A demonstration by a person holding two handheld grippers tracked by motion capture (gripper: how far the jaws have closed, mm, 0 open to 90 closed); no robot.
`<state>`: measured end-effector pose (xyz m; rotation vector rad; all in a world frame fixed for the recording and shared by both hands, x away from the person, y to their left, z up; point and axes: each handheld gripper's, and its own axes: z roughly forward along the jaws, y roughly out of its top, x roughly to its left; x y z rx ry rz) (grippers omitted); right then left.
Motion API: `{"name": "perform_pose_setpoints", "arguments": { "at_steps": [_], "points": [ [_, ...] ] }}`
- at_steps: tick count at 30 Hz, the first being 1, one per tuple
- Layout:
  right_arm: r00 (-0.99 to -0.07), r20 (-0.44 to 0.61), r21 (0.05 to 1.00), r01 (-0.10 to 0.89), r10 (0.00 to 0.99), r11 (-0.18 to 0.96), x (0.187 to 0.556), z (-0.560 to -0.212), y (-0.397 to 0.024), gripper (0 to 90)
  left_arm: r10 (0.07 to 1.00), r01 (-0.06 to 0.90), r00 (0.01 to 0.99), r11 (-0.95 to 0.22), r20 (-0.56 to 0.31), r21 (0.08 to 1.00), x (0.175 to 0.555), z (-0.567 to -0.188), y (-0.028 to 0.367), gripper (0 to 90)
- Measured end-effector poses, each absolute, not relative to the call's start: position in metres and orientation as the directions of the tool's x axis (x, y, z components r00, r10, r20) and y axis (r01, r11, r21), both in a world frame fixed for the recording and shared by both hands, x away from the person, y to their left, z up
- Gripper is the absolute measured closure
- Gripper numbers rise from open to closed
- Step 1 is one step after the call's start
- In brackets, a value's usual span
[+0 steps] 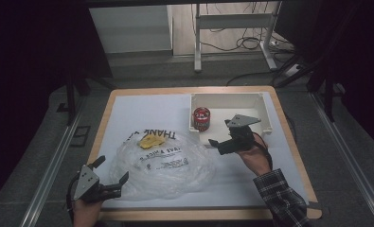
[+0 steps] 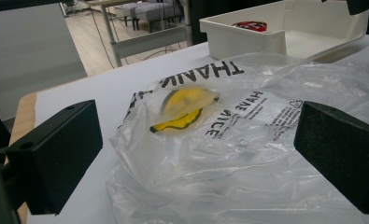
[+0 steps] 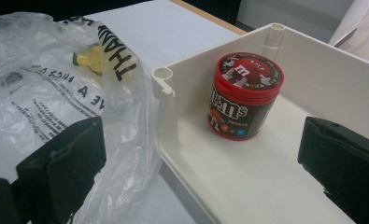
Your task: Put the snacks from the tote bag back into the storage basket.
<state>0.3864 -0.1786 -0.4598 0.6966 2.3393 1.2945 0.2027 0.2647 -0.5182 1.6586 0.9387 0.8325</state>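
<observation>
Now the left tongs (image 1: pixel 112 171) stand wide at the surface's (image 1: pixel 142 106) near left corner, just short of the bag (image 1: pixel 163 163). Wide too, the right tongs (image 1: pixel 219 143) hover at the tray's (image 1: pixel 232 98) near edge, facing the can (image 1: pixel 201 118) upright in its left end.

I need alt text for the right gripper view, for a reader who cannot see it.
A red-lidded candy tub stands upright inside a white bin, near its corner, framed by the open black jaws of the right gripper. A crumpled clear plastic bag with black print lies to the left, against the bin's outer wall.
</observation>
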Motion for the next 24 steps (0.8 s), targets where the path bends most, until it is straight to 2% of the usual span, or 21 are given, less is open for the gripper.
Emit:
{"name": "perform_pose_setpoints", "arguments": {
  "at_steps": [24],
  "points": [
    [-0.806,-0.091,0.866,0.226,0.585,0.446,0.369,-0.457,-0.19,1.0,0.885,0.185,0.458,-0.183,0.08,0.966,0.203,-0.518,0.265,1.0]
  ]
}}
